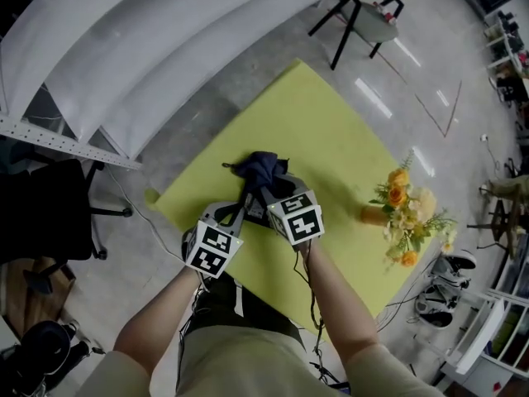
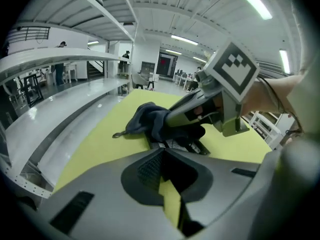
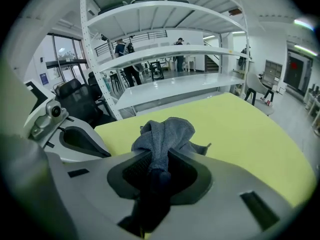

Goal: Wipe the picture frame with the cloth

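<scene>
A dark blue cloth (image 1: 263, 170) lies bunched on the yellow-green table (image 1: 331, 131). My right gripper (image 1: 266, 195) is shut on the cloth (image 3: 167, 136), which runs down between its jaws. In the left gripper view the right gripper (image 2: 200, 111) presses the cloth (image 2: 147, 119) onto a dark picture frame (image 2: 192, 145) lying flat, mostly covered. My left gripper (image 1: 240, 208) sits at the frame's near edge, jaws close together on that edge. The head view hides the frame under the cloth and grippers.
A bunch of orange and yellow flowers (image 1: 405, 213) lies on the table's right side. White shelving (image 1: 124, 48) runs along the table's far left edge. A chair (image 1: 368, 11) stands beyond the table, a black office chair (image 1: 50, 209) at the left.
</scene>
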Available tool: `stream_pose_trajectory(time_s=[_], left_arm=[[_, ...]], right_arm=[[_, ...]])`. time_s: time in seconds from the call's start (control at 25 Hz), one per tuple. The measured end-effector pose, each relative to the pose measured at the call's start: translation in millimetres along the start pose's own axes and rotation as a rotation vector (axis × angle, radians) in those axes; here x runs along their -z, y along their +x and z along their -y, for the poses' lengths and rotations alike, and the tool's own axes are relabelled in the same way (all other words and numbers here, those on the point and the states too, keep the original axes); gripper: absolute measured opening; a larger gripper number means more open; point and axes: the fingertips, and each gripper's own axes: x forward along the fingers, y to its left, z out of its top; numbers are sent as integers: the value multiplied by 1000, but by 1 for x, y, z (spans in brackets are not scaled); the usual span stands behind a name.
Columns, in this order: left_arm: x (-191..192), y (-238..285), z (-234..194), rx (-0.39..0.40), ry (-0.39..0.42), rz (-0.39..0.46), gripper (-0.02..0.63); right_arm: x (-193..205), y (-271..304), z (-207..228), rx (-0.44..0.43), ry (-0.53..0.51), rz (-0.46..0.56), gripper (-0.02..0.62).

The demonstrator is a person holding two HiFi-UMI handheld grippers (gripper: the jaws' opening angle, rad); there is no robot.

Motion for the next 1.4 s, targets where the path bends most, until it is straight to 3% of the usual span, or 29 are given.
stream_pose_trajectory(time_s=[0.16,0.36,0.56,0.72,0.84,1.16,1.4], left_arm=[[14,10,-9,-46,4,-72,8],[14,11,-10,-25,-44,-63,8],[14,11,-10,-22,-55,-48,6],[14,10,-8,-11,-50,-58,6],[15,6,1,17,-54,-57,6],[23,2,9,22,-75,-44,7],[23,2,9,16,-59,-44,6]], right_arm=[[13,-11,21,41,40,-4,98],[26,-33,40,95,97,12,98],[36,-58,59,215,96,-22,95],[9,-74,41,139,122,112,94],[-6,-67,15,52,91,143,94],[4,-5,-33,-41,-29,25,94],[23,-2,-27,7,-122,-78,91]])
